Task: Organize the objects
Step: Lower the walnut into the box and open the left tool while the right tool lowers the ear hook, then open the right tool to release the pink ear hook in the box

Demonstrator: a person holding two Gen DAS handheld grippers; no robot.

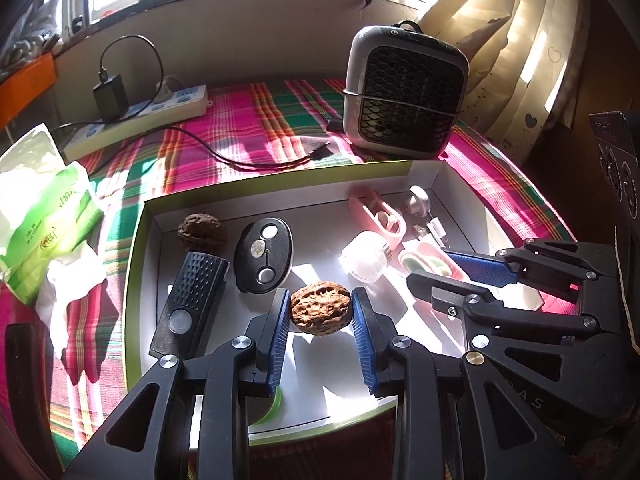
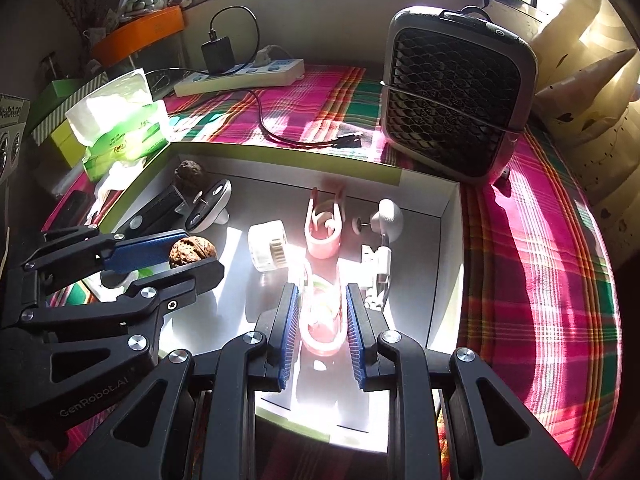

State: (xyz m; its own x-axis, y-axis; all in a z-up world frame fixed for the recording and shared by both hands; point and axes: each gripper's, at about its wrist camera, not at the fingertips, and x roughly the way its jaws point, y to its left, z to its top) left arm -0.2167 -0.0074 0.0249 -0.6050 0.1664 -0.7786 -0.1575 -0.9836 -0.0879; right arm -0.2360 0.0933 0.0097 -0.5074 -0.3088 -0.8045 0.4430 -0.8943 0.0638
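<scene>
A white box with a green rim (image 1: 138, 240) lies on the plaid cloth and holds small objects. My left gripper (image 1: 321, 314) is shut on a brown walnut (image 1: 320, 312), also seen in the right wrist view (image 2: 192, 253). My right gripper (image 2: 319, 312) is shut on a pink clip-like case (image 2: 322, 320) at the box's front. A darker walnut (image 1: 202, 232), a black remote (image 1: 192, 304), an oval key fob (image 1: 264, 254), a clear cap (image 1: 366, 256), a second pink clip (image 2: 324, 224) and a grey knob (image 2: 388, 216) lie in the box.
A grey fan heater (image 1: 404, 92) stands behind the box. A power strip with a charger (image 1: 140, 112) and a loose black cable (image 1: 256, 160) lie at the back. A green tissue pack (image 1: 44, 216) sits left of the box. Curtains hang at the right.
</scene>
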